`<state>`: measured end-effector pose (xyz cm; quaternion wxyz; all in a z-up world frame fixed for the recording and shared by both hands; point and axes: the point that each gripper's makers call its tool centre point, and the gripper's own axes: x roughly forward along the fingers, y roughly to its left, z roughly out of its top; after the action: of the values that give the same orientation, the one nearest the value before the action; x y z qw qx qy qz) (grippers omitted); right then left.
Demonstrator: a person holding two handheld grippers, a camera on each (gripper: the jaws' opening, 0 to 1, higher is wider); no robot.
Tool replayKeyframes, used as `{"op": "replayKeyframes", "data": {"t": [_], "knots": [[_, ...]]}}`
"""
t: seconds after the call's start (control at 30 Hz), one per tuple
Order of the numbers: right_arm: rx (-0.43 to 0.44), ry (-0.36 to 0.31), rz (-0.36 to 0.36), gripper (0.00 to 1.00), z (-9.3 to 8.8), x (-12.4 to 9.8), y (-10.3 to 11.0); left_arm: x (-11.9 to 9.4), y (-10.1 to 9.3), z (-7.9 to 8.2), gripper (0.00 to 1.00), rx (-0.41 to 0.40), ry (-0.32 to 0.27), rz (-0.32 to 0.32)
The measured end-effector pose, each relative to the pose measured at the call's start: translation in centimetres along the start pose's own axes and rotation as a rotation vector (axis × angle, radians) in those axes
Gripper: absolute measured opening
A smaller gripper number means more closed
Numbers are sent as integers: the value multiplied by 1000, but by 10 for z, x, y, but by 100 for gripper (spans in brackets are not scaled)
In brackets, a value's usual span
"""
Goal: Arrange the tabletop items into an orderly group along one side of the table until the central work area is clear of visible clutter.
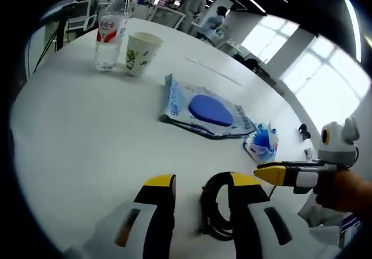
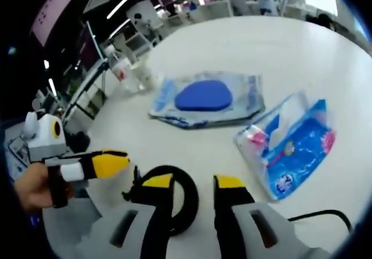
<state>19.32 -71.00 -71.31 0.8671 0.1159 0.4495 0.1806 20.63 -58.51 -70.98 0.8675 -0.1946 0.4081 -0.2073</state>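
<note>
On the white table (image 1: 81,131) are seen: one water bottle (image 1: 110,35), one paper cup (image 1: 139,52), one wipes pack (image 1: 206,110), one tissue packet (image 2: 290,145), one coiled black cable (image 1: 215,209) at the near edge. Left gripper (image 1: 200,198) and right gripper (image 2: 186,198) are held apart, nothing gripped.

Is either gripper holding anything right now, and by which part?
Nothing is held. The left gripper and right gripper both stand open over the coiled black cable on the table, without closing on it.
</note>
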Motion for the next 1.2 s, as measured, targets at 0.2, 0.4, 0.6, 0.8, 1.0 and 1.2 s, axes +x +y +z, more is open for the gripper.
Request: {"op": "replayKeyframes", "data": {"t": [0.2, 0.4, 0.6, 0.8, 1.0, 1.2], "knots": [[22, -47, -2, 27, 27, -1, -10, 5, 4, 18, 39, 1, -12, 8], [12, -67, -13, 29, 51, 2, -23, 15, 5, 38, 41, 31, -15, 9], [0, -95, -17, 35, 69, 4, -30, 24, 3, 54, 47, 60, -21, 2], [-19, -117, -12, 40, 80, 5, -33, 31, 1, 63, 52, 76, -25, -5], [-63, -102, -11, 47, 84, 11, -37, 36, 3, 68, 58, 84, -14, 1], [-111, -73, -15, 55, 86, 17, -42, 42, 4, 73, 64, 91, -10, -6]]}}
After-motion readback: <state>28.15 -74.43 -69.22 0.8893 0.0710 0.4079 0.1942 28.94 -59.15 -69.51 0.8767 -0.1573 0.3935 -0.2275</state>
